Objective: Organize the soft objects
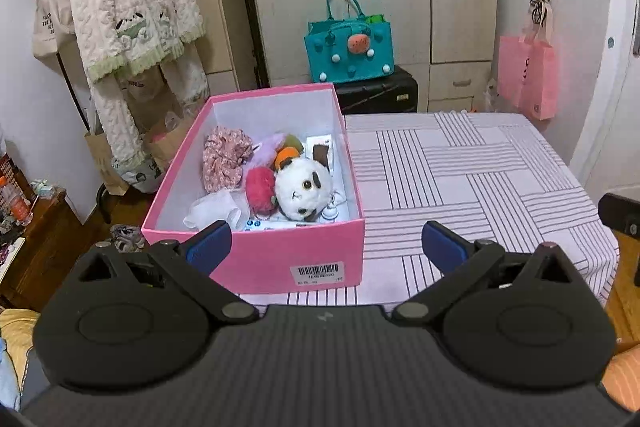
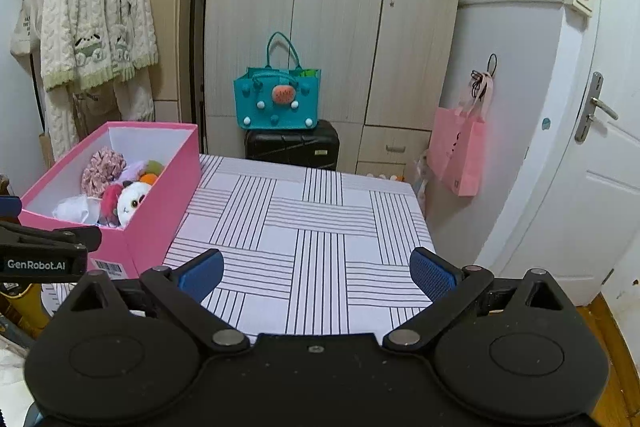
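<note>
A pink box point(image 1: 256, 259) stands on the left of the striped tablecloth point(image 1: 460, 183). Inside lie a white panda plush point(image 1: 304, 193), a red fluffy ball point(image 1: 259, 189), a floral pink scrunchie point(image 1: 224, 159), a purple and orange plush point(image 1: 282, 147) and a white cloth point(image 1: 218, 209). My left gripper point(image 1: 326, 247) is open and empty, just in front of the box's near wall. My right gripper point(image 2: 318, 273) is open and empty over the table's near edge, right of the box point(image 2: 156, 203). The panda also shows in the right wrist view point(image 2: 132, 201).
A teal handbag point(image 2: 278, 99) sits on a black suitcase point(image 2: 292, 145) behind the table. A pink bag point(image 2: 460, 151) hangs on the right wall. A white knit robe point(image 1: 128, 11) hangs at the left. A wardrobe point(image 2: 340, 7) stands at the back.
</note>
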`<state>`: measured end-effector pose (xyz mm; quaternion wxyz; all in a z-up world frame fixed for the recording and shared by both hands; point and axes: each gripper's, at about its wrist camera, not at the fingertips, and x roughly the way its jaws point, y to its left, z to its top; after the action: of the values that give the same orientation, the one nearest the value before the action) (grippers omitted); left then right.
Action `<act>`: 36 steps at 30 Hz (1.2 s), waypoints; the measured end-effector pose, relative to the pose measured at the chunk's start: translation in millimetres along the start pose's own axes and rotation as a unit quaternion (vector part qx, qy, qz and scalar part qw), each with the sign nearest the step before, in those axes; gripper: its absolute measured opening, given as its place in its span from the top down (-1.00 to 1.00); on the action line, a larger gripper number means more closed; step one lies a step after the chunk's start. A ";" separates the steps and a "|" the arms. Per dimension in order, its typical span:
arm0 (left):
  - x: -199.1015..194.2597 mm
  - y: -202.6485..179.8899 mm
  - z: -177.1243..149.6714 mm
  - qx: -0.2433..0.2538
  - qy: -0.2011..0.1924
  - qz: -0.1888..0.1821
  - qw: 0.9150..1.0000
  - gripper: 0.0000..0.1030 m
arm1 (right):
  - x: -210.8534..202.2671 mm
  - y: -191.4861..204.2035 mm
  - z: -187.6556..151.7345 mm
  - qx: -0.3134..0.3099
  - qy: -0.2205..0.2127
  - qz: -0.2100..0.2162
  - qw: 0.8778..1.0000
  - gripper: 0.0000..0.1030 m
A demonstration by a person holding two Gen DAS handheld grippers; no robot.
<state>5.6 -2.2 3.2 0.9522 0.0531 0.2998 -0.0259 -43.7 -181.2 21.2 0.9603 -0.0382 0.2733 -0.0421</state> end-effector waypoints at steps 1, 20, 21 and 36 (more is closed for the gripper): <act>-1.3 0.2 -0.3 -0.001 -0.006 0.000 1.000 -1.00 | -0.8 0.2 -0.6 0.000 -0.003 0.001 1.000 -0.96; -8.7 6.2 -9.3 -0.029 -0.067 -0.007 0.997 -1.00 | -7.2 -3.7 -7.0 0.027 -0.053 -0.005 0.998 -0.96; -8.9 5.5 -9.5 -0.028 -0.068 -0.005 0.997 -1.00 | -7.0 -4.2 -6.8 0.029 -0.053 -0.006 0.998 -0.96; -7.5 0.6 -10.2 -0.015 -0.066 -0.004 0.998 -1.00 | -1.7 -4.0 -8.8 0.033 -0.048 -0.022 0.998 -0.96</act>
<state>-6.2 -0.3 -0.7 0.9704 0.0362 0.2372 -0.0284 -50.0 -185.4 15.0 0.9720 -0.0141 0.2239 -0.0700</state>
